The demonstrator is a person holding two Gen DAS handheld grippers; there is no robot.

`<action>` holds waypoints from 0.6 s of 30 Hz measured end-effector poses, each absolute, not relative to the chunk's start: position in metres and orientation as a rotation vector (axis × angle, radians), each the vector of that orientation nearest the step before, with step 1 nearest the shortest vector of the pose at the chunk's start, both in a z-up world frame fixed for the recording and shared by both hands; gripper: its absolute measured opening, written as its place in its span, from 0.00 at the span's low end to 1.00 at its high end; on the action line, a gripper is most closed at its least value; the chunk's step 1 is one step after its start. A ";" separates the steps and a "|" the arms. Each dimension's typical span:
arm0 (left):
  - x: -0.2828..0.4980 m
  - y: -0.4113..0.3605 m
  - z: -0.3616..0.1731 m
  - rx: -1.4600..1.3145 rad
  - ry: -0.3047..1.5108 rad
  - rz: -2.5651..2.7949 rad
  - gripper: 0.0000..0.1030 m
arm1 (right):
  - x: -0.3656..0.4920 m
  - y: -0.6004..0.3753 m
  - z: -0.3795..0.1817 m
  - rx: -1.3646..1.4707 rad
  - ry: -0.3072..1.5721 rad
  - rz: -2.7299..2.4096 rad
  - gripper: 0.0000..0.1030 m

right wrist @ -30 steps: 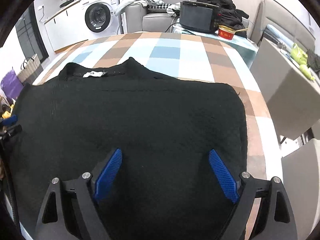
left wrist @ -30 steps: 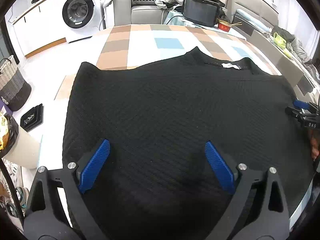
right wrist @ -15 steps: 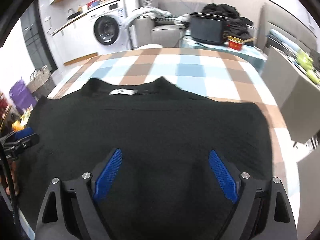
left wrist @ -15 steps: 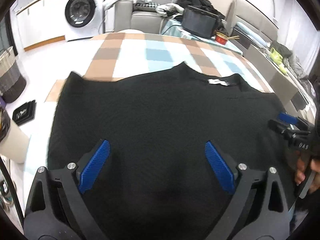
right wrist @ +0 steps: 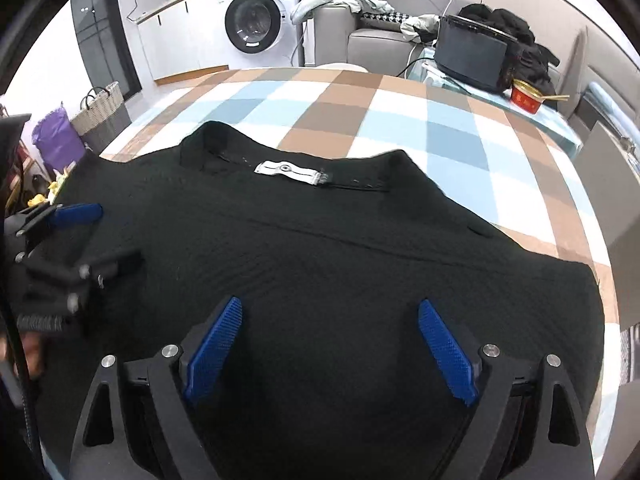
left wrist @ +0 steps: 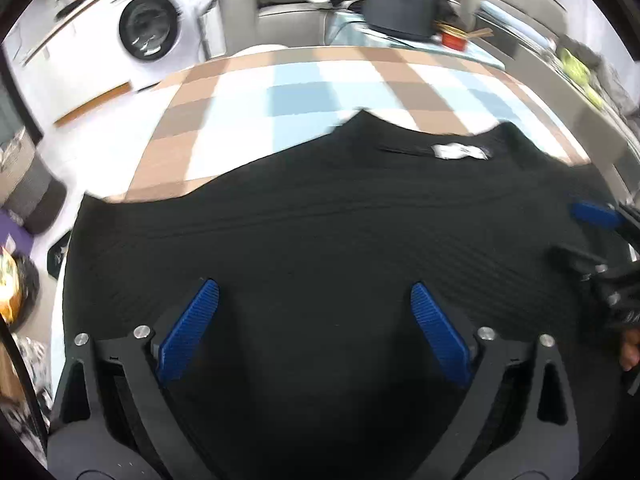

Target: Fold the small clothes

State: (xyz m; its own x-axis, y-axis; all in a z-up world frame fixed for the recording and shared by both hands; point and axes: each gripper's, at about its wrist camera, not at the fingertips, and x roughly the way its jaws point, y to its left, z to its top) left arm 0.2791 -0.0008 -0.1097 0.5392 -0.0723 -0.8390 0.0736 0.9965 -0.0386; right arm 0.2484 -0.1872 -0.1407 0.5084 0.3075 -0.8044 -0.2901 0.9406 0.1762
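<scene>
Both tongs, left gripper [left wrist: 314,322] and right gripper [right wrist: 332,340], gape released over the black sweater [right wrist: 320,248] spread ahead of them.

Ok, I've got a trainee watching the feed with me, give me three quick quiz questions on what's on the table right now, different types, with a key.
1. True or false: the black knit sweater lies spread flat on the brown, blue and white checked tablecloth.
2. Multiple choice: the white neck label sits (A) at the collar, on the far edge from the grippers, (B) at the near hem, (C) on a sleeve.
3. Fill in: both the left gripper and the right gripper stand ____ over the sweater, with no fabric pinched between their blue pads.

Key: 1 true; 2 A; 3 open.
</scene>
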 end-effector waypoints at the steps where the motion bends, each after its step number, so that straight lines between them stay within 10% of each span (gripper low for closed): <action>1: 0.277 0.009 -0.109 -0.025 0.992 -0.078 0.96 | 0.248 -0.200 -0.142 0.004 0.974 0.313 0.88; 18: 0.169 0.007 -0.072 -0.026 0.899 -0.137 0.96 | 0.175 -0.212 -0.122 0.103 0.937 0.364 0.89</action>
